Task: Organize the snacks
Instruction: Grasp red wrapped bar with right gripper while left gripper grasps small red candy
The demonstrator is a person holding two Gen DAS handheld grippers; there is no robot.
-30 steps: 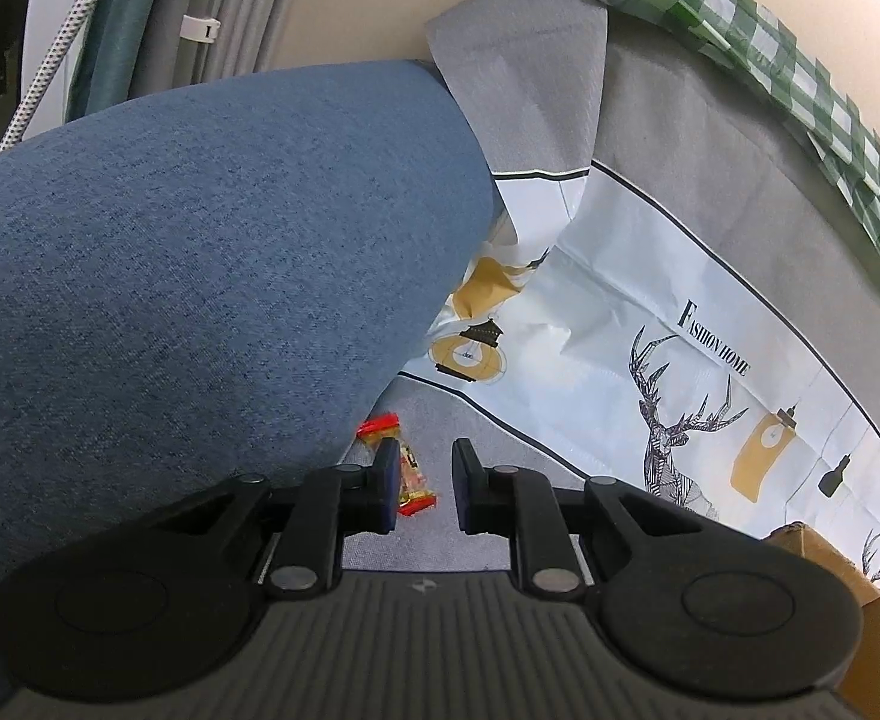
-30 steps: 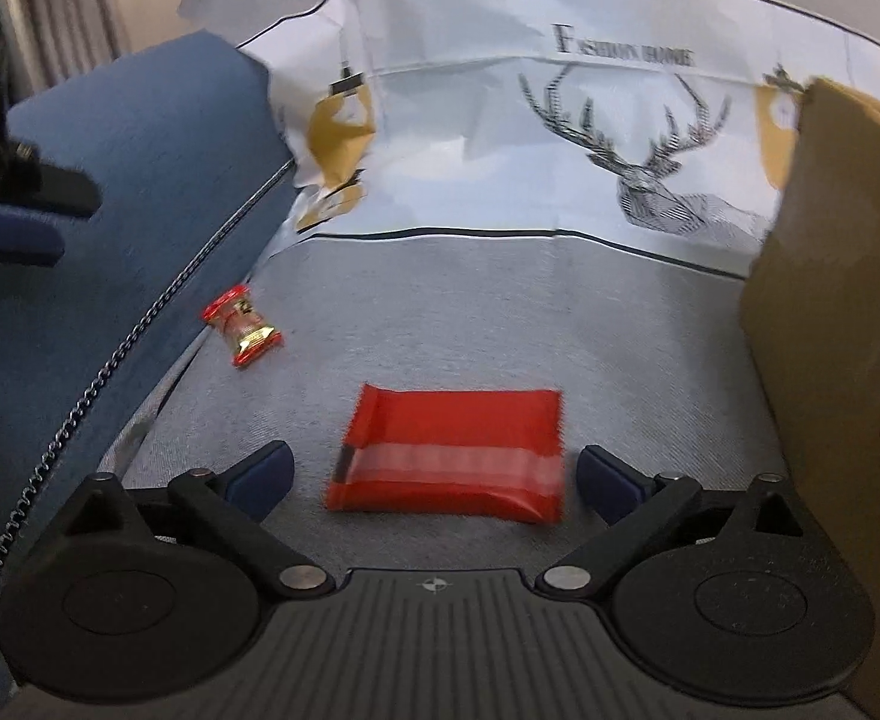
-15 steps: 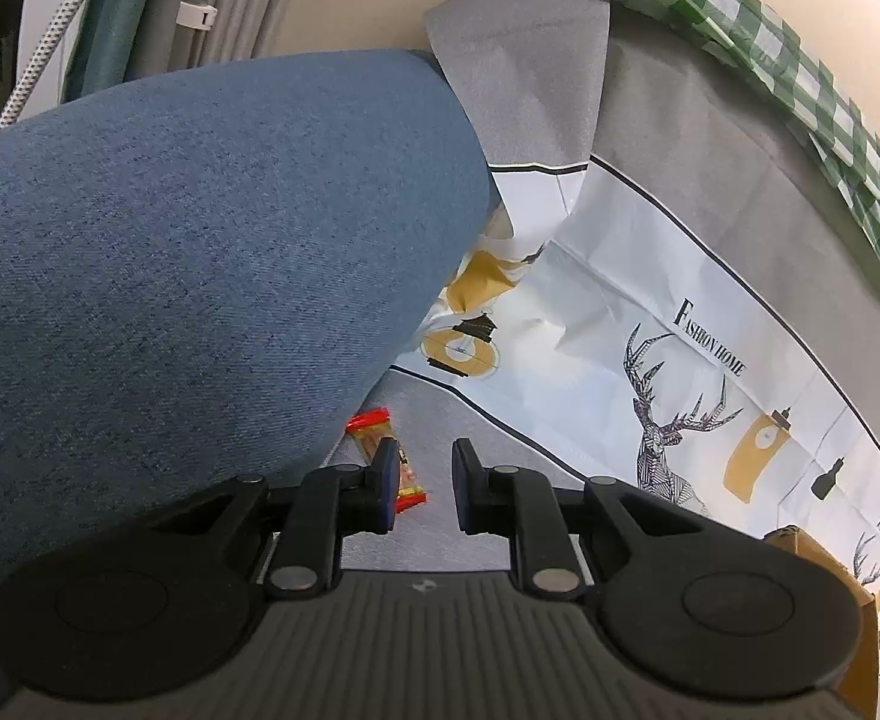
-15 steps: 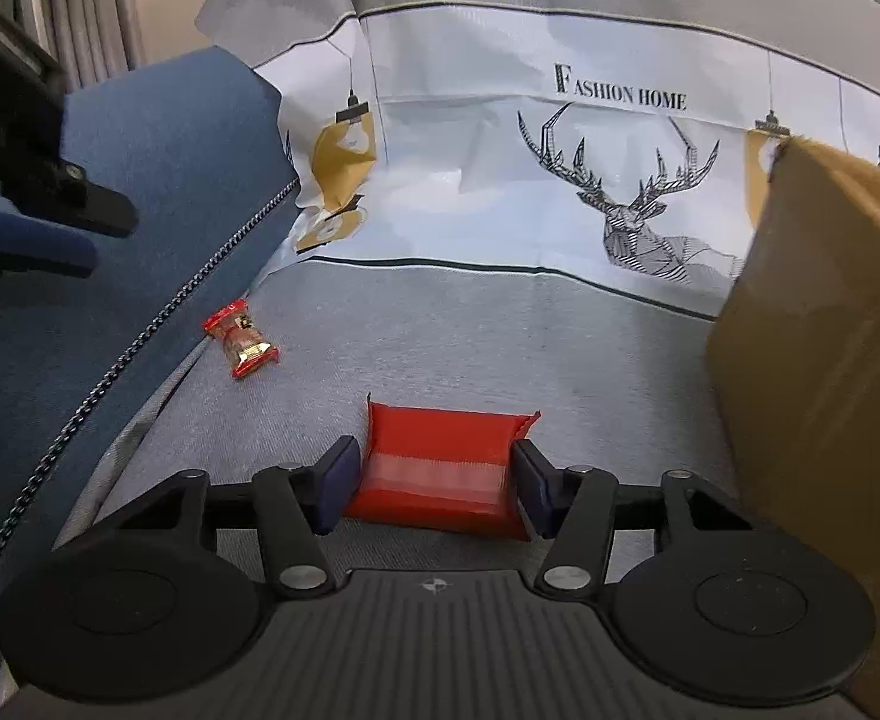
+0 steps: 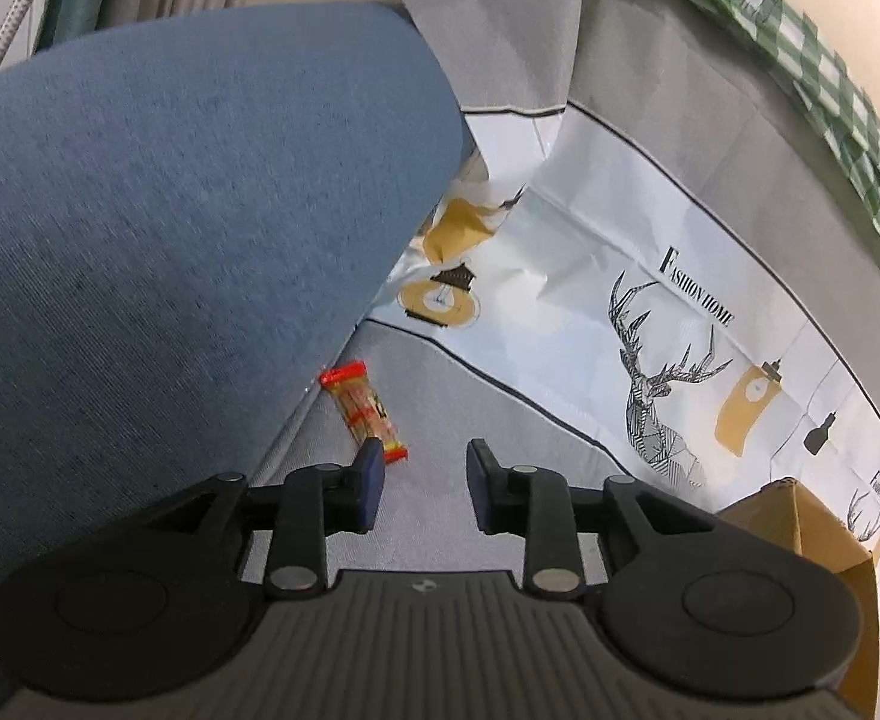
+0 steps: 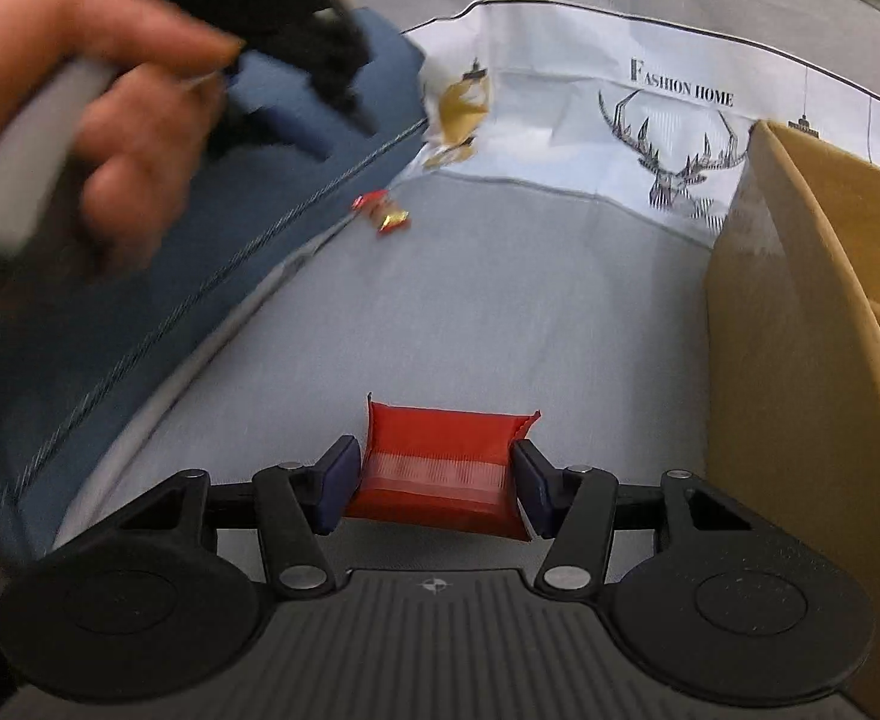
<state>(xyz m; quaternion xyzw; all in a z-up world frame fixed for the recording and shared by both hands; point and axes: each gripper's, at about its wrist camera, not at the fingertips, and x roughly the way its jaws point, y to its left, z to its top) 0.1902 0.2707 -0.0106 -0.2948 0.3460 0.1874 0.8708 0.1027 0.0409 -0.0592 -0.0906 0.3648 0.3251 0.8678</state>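
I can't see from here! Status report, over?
Right gripper shut on red packet. Left gripper open, near small candy. Cardboard box close right.

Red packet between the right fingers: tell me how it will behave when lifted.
The red packet is probably soft and floppy: its ends curl up against the right gripper's fingers. It looks thin and flat, so likely light. The glossy wrapper may slip if the grip loosens.
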